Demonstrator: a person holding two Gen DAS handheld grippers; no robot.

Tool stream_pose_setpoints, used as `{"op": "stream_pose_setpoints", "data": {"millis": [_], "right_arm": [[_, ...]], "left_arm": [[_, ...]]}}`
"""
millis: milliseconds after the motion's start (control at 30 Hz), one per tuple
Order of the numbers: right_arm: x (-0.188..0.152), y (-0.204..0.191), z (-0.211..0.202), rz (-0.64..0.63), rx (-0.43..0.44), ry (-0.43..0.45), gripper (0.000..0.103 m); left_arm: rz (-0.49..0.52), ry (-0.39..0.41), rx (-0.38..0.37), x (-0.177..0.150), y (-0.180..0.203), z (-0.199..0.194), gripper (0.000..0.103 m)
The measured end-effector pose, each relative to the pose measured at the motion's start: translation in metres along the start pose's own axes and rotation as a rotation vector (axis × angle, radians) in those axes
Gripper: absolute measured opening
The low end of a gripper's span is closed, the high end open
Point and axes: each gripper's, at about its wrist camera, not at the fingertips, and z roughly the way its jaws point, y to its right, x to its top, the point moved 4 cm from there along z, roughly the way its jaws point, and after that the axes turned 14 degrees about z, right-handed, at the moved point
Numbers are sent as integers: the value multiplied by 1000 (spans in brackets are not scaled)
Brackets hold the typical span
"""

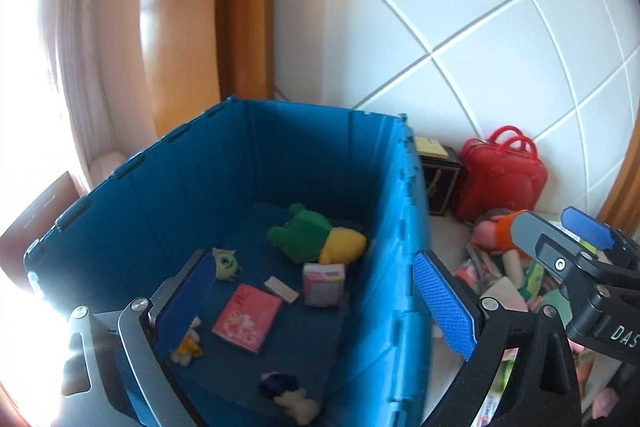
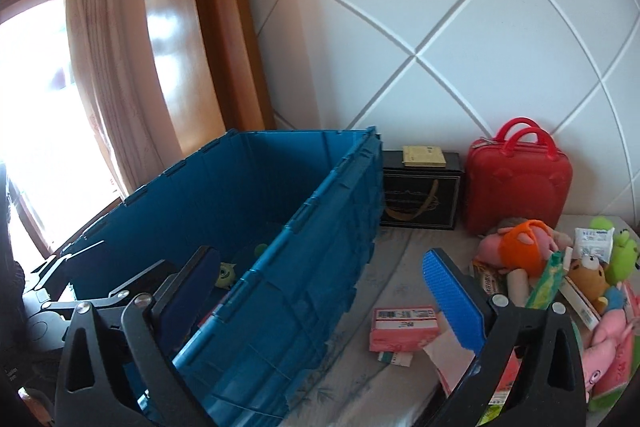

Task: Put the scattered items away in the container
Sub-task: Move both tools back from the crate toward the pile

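Crate (image 1: 248, 163): blue, open; we take it as landmark. Inside lie a green plush (image 1: 304, 233), a pink packet (image 1: 247, 317) and small toys.
Left gripper (image 1: 316, 303): over the crate, fingers apart, nothing held.
Right gripper (image 2: 320, 303): astride the crate's right wall, fingers apart, empty.
Pile (image 2: 560, 279): right of the crate, plush toys and packets mixed.
Pink box (image 2: 404, 327): nearest the crate on that side.
Handling: plush looks soft and light (we would pinch the body); boxes look stiff, so grip across the narrow sides.
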Motion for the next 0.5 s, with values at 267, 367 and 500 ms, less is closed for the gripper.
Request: {"op": "stream_pose_setpoints", "data": {"millis": [267, 367, 500], "right_arm": [[7, 109, -62, 100, -151, 56, 103], [4, 144, -75, 129, -195, 47, 103], [-8, 183, -87, 164, -250, 21, 103]], "left_arm": [[106, -2, -115, 8, 99, -4, 101], [146, -2, -159, 11, 136, -6, 101], [197, -7, -215, 13, 183, -7, 101]]}}
